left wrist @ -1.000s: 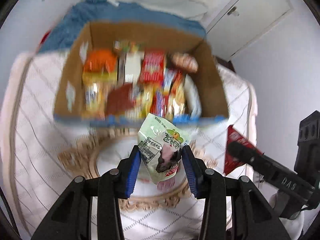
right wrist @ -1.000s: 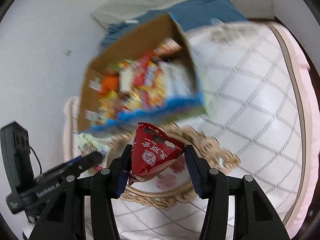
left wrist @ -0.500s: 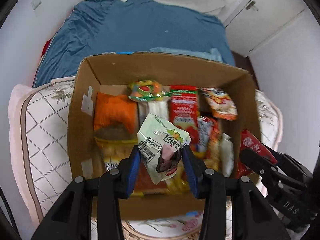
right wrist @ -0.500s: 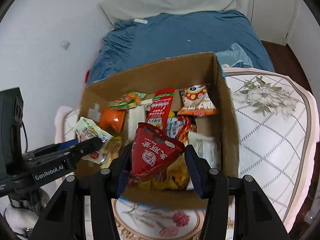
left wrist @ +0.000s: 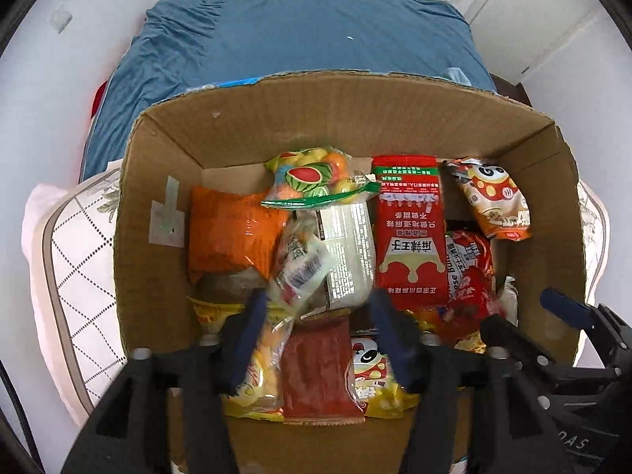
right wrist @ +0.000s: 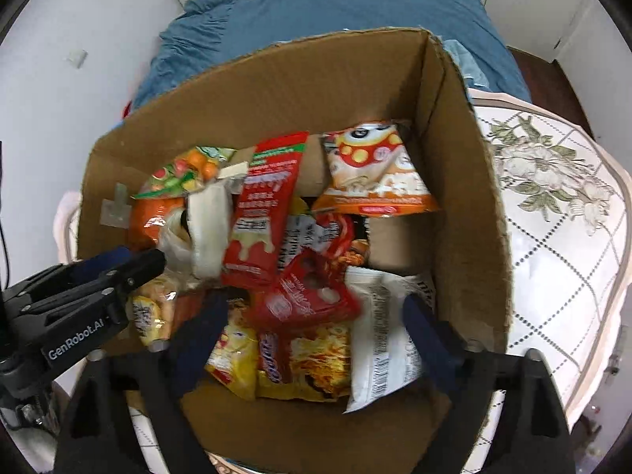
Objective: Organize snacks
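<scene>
Cardboard box [left wrist: 347, 118], open-topped, sitting on a worktop covered by a white quilted cloth [right wrist: 553, 213] with a flower print; a blue bedspread [left wrist: 308, 27] is lying beyond it.

Contents, seen from the left wrist view: orange packet [left wrist: 233, 233] at the left; fruit-print bag [left wrist: 316, 177] at the back; white packet [left wrist: 347, 252] in the middle; tall red packet [left wrist: 410, 233] to its right; orange-and-white cartoon bag [left wrist: 493, 197] leaning in the far right corner; dark red packet [left wrist: 320, 375] and yellow packets along the near wall.

Left hand-held gripper [left wrist: 316, 335]: fingers standing wide apart over the box and gripping nothing. A pale green snack pouch [left wrist: 300, 264] is showing blurred just ahead of the fingertips, above the white packet; whether it is resting cannot be told.

Right hand-held gripper [right wrist: 312, 335]: fingers likewise spread wide, gripping nothing. A red snack pouch [right wrist: 308, 296] is showing blurred between and ahead of the fingers, over the noodle packets [right wrist: 316, 359], beside a white wrapper [right wrist: 379, 339].
</scene>
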Motion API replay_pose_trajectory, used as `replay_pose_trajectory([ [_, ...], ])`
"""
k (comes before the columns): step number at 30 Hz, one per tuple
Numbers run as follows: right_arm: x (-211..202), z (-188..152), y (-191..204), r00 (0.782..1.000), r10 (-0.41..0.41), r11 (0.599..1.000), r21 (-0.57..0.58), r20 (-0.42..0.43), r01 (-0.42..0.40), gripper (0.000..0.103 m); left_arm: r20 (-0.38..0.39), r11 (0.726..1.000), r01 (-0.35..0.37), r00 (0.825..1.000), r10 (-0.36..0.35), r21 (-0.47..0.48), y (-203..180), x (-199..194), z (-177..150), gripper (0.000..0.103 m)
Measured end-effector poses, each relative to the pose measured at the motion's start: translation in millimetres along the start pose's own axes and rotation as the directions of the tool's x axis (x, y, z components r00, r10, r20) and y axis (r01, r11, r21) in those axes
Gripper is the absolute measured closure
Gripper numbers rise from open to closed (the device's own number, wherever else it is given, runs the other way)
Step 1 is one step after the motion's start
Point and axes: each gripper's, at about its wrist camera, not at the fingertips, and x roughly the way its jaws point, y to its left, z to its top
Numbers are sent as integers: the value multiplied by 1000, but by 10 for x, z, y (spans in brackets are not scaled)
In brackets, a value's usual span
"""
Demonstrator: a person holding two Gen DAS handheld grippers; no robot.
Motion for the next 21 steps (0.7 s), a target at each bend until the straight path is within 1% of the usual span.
replay_pose_trajectory([
  [1, -4, -6, 2, 1000, -3, 1000, -1, -2, 3, 10, -1, 1000, 6, 1000, -6, -5, 8, -2, -8, 22],
  [4, -47, -14, 2, 1000, -16, 1000, -7, -1, 16, 9, 6, 1000, -19, 1000, 19, -13, 30, -45, -32, 10],
  [6, -67, -15, 4, 1000, -29, 1000, -13, -1, 29, 8, 5, 1000, -20, 1000, 20, -19, 47, -59, -50, 7],
  [8, -93, -27, 5, 999, -53, 998, -20, -1, 53, 7, 7, 1000, -14, 1000, 14, -25, 59, -84, -74, 7],
  [11, -137, -36, -1, 998, -68, 997, -24, 3, 68, 6, 9, 999, -21, 1000, 22, -24, 46, -129, -100, 6],
  [15, -188, -66, -8, 997, -82, 996, -31, 5, 82, 6, 15, 999, -27, 1000, 28, -22, 30, -204, -129, 6],
  [21, -337, -144, -45, 996, -89, 995, -33, 22, 90, 6, 36, 1000, -11, 999, 12, -7, 2, -371, -193, 6],
])
